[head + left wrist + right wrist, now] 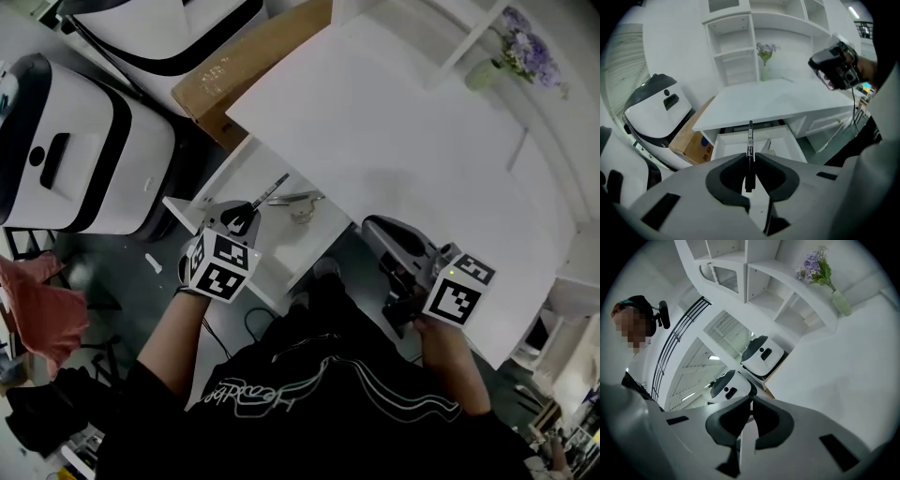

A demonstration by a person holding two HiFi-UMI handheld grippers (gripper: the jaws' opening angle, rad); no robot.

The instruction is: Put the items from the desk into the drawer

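Over on the left, the left gripper (242, 217) hangs above the open drawer (286, 244), jaws clamped on a black pen (270, 190). The pen's tip sticks out past the jaws and angles down toward the drawer floor. So this looks like the drop-off step for the pen: it's over the drawer but not in it yet. The next move, I'd say, calls for lowering until the pen is close to the floor, clear of the front rim and the desk (394, 131) edge above, then letting the jaws part so it doesn't bounce or roll. There's already a small metal thing (302, 203) in the drawer beside the pen tip, too small and glinty to name. Moving right, the desk top shows nothing loose that I can make out, though its far corners are cut off. The right gripper (375, 230) sits at the desk's near edge, jaws together with nothing between them, partly hidden behind its own marker cube.
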